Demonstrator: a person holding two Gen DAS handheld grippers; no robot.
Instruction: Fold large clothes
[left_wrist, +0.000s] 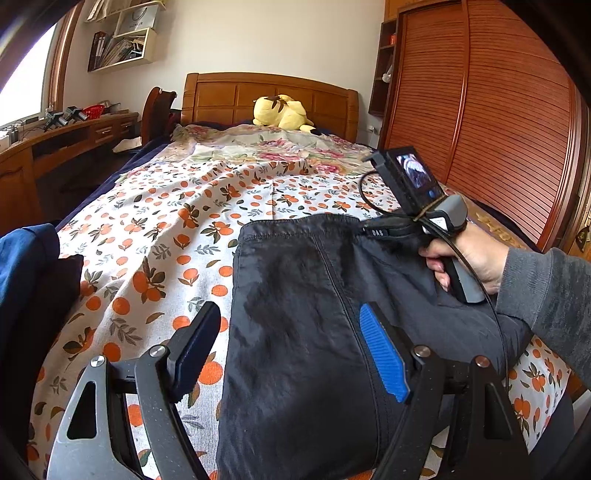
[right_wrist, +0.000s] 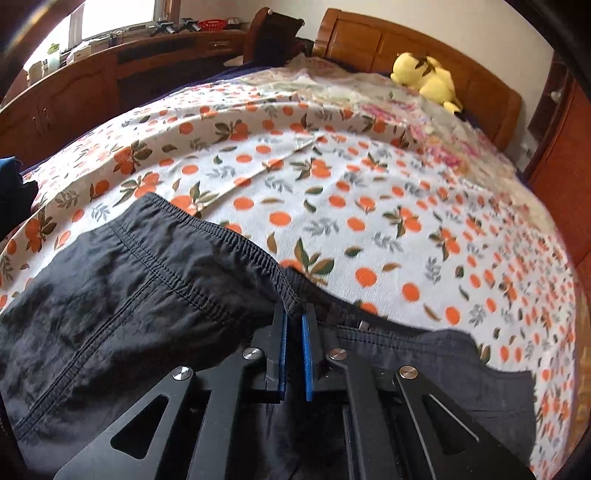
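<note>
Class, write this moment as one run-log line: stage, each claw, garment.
stage: gripping waistband | right claw: shut on elastic waistband | left claw: open above black trousers | trousers: lying on orange-print bedsheet

Bright window (left_wrist: 22, 81) daylight, fisheye-warped edges.

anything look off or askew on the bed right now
Nothing is damaged or spilled. The black trousers lie rumpled, their waistband bunched where the right gripper pinches it. The left gripper is open over them.
</note>
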